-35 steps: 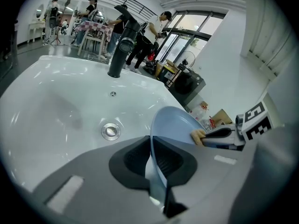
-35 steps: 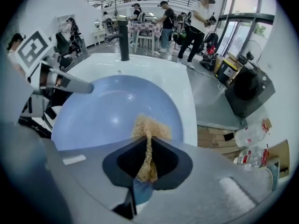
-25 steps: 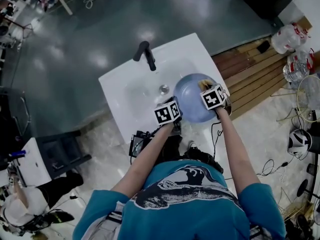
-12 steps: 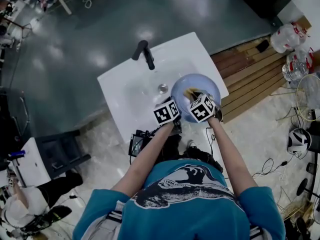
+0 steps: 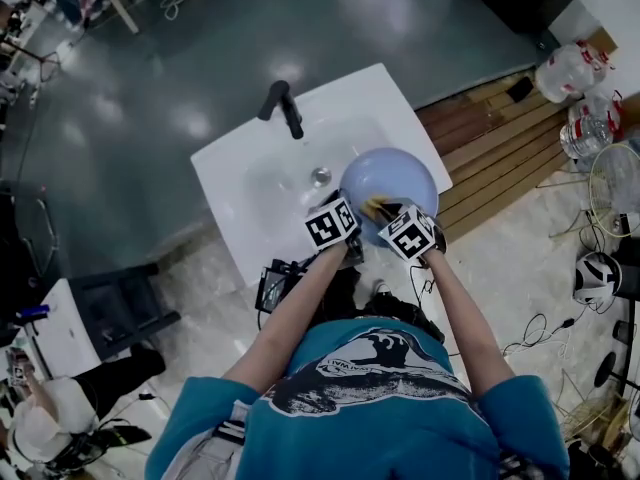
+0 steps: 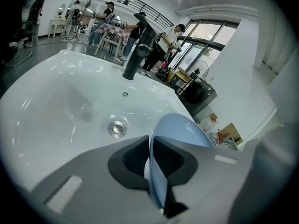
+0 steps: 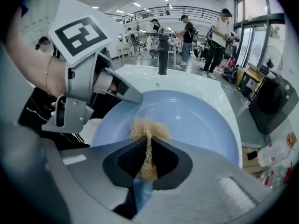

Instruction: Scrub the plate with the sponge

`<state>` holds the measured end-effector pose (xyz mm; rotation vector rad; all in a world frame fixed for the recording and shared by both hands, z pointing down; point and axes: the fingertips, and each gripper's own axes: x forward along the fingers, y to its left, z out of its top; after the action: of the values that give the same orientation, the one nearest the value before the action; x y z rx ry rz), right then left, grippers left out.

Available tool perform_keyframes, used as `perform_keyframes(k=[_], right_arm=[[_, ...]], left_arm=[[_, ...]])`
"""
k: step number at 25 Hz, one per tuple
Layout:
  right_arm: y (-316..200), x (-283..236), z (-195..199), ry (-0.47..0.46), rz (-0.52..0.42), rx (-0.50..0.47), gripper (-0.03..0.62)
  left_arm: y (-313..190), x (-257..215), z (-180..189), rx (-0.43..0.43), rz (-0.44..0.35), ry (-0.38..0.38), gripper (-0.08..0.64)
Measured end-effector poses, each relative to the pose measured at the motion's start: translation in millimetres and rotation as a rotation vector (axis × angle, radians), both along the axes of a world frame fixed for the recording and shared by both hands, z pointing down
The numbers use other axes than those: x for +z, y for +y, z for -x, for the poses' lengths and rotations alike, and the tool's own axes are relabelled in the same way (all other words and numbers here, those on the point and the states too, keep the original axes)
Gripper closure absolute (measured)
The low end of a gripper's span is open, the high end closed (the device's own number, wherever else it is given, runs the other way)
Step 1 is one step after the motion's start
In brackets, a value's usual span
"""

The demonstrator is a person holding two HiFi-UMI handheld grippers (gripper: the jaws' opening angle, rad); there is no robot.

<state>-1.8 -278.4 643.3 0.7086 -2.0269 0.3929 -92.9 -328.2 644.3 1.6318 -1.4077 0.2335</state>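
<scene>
We are in the middle of the scrubbing. Our left gripper (image 6: pixel 150 147) has the plate (image 7: pixel 187 120) by its near rim. The pads sit on either side of the thin blue edge with only a narrow gap, and the jaws have just been easing open a little with the rim between them; from the left gripper view the grip looks kept. The plate is held tilted over the sink (image 6: pixel 70 101), its hollow face turned toward the right gripper, with the tap (image 6: pixel 138 50) beyond it.

Our right gripper (image 7: pixel 148 146) is closed tight on the sponge (image 7: pixel 148 127). The tan tuft pokes out past the fingertips and lies against the near part of the plate's face, close to where the left gripper bites the rim.

How much is done we can only judge. The plate shows no dirt, suds or water marks, so the pictures do not tell which parts have been covered. With the sponge on the near edge, we reckon the middle and far rim may yet need passes. The back of the plate is untouched at this moment, and nothing has been set down.
</scene>
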Motion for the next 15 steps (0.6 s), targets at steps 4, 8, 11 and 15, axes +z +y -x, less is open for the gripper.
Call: perform_keyframes(k=[4,8,11,15], right_arm=[[5.0,-1.0,-12.8,-0.025,-0.014,-0.022,0.565],[1.1,-0.7,-24.5,-0.001,-0.049,-0.073,0.565],[-2.1,0.8,-26.6,-0.022,-0.038,-0.068,0.565],[-4.0,0.9,-27.4,-0.037,-0.041,-0.048,0.565]], left_arm=[[3.1,-0.8,-5.9,-0.015,0.009,0.044,0.515],[5.5,-3.5,-15.2,-0.011,-0.001,0.072,0.514],[1.3,-14.2,-14.9,0.036,-0.068,0.042,0.411],[-2.6,-34.4,-10.6,0.069,-0.141,0.034,0.364]])
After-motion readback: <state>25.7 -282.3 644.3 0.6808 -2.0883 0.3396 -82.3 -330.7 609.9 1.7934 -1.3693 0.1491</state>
